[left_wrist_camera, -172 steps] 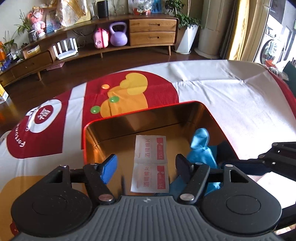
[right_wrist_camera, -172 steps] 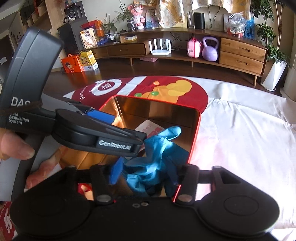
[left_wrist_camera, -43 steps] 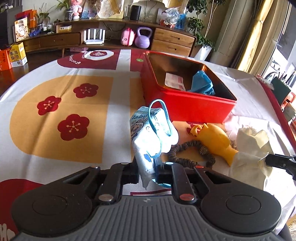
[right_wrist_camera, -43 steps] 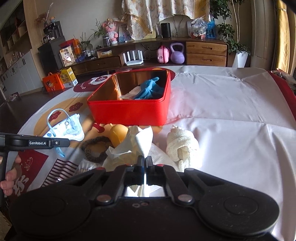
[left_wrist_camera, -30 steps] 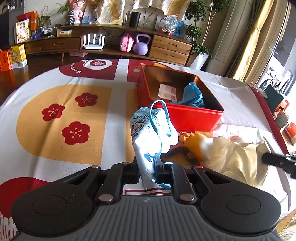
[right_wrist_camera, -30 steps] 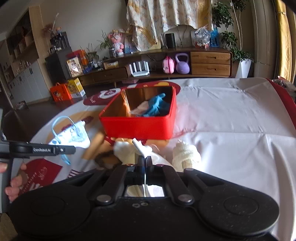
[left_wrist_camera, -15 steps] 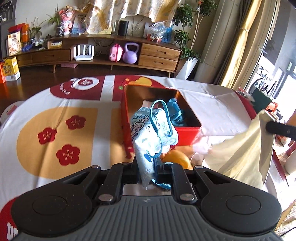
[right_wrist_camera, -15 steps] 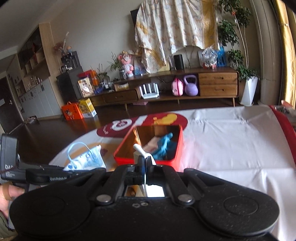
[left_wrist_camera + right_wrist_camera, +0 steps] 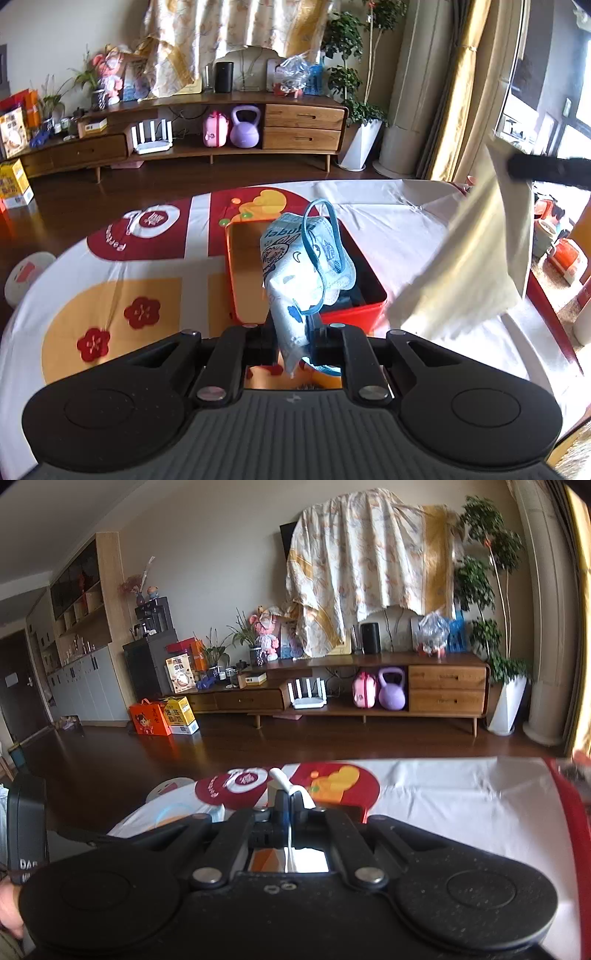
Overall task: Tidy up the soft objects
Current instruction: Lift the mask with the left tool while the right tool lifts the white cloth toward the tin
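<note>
My left gripper (image 9: 293, 334) is shut on a child's face mask (image 9: 303, 266), white with blue cartoon print and blue ear loops, held up above the table. Behind it sits the red tin box (image 9: 364, 314), its inside mostly hidden by the mask. My right gripper (image 9: 286, 805) is shut on a pale yellow tissue (image 9: 284, 781); only a small tip shows in the right wrist view. In the left wrist view that tissue (image 9: 476, 254) hangs as a wide sheet at the right, high above the table, from the right gripper's dark tip (image 9: 546, 170).
The table wears a white, red and orange patterned cloth (image 9: 147, 266). A wooden sideboard (image 9: 369, 694) with a purple kettlebell (image 9: 391, 688) lines the far wall. The other handle and a hand (image 9: 14, 908) show at the left edge of the right wrist view.
Both grippers have risen with their loads. The table and red box look smaller and lower; the tissue hangs higher at the right. The yellow toy and hair tie have dropped out of sight.
</note>
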Demonstrator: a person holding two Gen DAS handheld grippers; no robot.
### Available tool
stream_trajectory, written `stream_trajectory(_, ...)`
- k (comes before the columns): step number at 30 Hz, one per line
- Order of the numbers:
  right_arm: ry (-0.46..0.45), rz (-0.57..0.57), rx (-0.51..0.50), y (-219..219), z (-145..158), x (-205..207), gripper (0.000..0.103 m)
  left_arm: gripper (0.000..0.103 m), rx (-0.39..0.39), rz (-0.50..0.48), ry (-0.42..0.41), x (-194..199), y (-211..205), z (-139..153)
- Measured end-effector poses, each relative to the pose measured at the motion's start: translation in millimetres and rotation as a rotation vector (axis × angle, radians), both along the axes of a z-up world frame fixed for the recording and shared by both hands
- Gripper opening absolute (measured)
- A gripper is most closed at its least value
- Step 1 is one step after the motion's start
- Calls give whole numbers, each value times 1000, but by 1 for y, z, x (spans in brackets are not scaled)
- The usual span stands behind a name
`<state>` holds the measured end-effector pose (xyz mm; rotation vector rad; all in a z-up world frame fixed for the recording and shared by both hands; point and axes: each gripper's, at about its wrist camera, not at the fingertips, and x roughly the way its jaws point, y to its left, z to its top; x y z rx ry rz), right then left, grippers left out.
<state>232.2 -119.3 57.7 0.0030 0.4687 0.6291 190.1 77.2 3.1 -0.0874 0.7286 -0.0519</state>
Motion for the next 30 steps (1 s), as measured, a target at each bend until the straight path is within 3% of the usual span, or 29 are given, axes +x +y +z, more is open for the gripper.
stream_trajectory(7, -40, -3, 1, 13, 11, 25, 0, 14, 33, -9, 4, 33, -5, 11)
stream_trajectory(15, -34, -14, 0, 25, 3, 57, 1, 14, 46, -6, 8, 74, -4, 9)
stream_trajectory(30, 87, -13, -11, 37, -53, 116, 1, 14, 47, 19, 80, 147, -1, -45)
